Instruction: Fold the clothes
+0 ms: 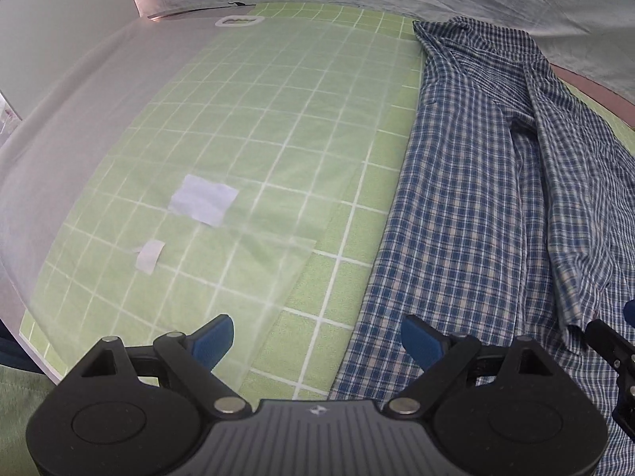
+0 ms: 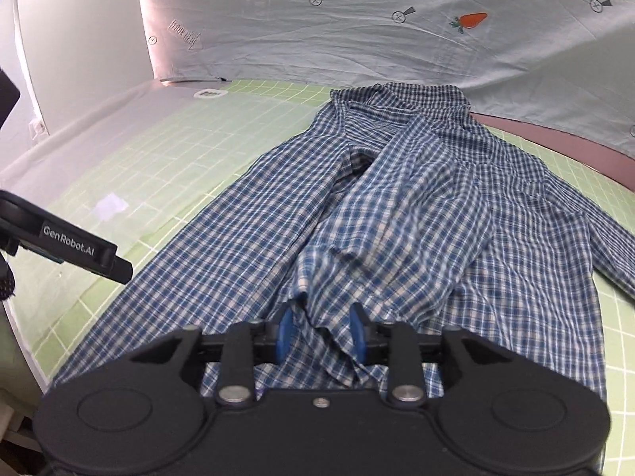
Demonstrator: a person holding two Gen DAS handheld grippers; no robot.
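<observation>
A blue-and-white checked shirt point(image 2: 416, 214) of thin, rumpled woven cloth lies on a green mat point(image 1: 278, 150) ruled with white grid lines. Its long axis runs from the near hem up to the collar at the far edge of the mat, where a pale sheet printed with carrots point(image 2: 397, 39) hangs as a backdrop. A hazy translucent film point(image 1: 119, 139) covers the mat's left part, with two white paper patches beneath it. The right gripper point(image 2: 321, 337) has its blue pads drawn in tight on a bunched fold of the shirt near the hem. The left gripper point(image 1: 317, 341) hovers over the shirt's left edge with jaws spread wide, holding nothing. Bare mat stretches to the shirt's left.
</observation>
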